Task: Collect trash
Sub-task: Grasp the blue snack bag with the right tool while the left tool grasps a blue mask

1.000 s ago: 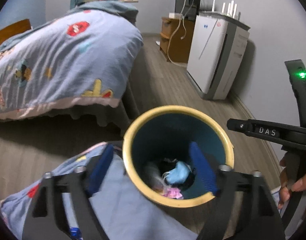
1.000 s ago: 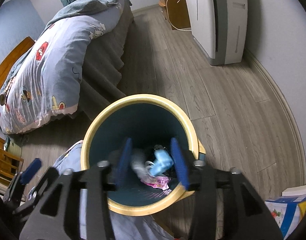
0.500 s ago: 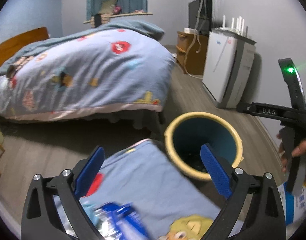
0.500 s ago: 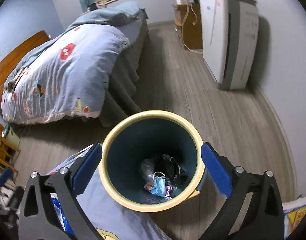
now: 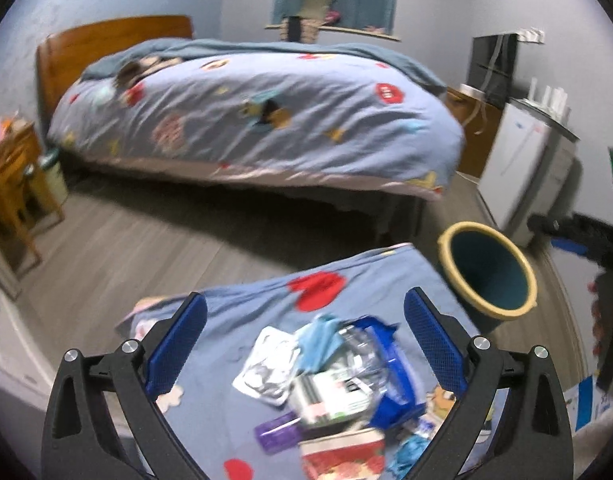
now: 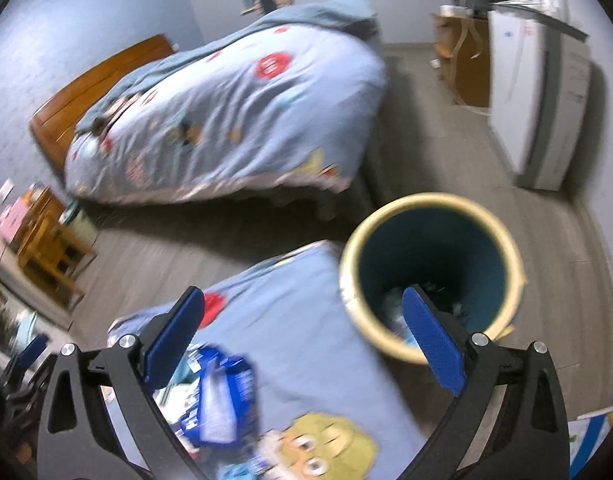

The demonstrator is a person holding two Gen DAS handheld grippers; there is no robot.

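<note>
A pile of trash (image 5: 326,372) lies on a blue cartoon-print cloth (image 5: 266,304): a silver packet, a blue mask, a clear wrapper, a blue bag, a purple packet and a red box. My left gripper (image 5: 304,344) is open and empty, just above the pile. A teal bin with a yellow rim (image 5: 488,270) stands on the floor to the right of the cloth. In the right wrist view the bin (image 6: 430,272) has trash at its bottom. My right gripper (image 6: 302,340) is open and empty, over the cloth's edge beside the bin. The blue bag (image 6: 222,400) shows at lower left.
A bed with a blue quilt (image 5: 258,112) fills the back. A white appliance (image 5: 526,160) and a wooden cabinet (image 5: 474,128) stand by the right wall. Wooden furniture (image 5: 10,184) stands at the left. A box (image 6: 594,436) lies at the lower right.
Both grippers have pulled back and swung left, away from the bin. The right gripper opened after the mask dropped into the bin. The trash pile has come under the left gripper.
</note>
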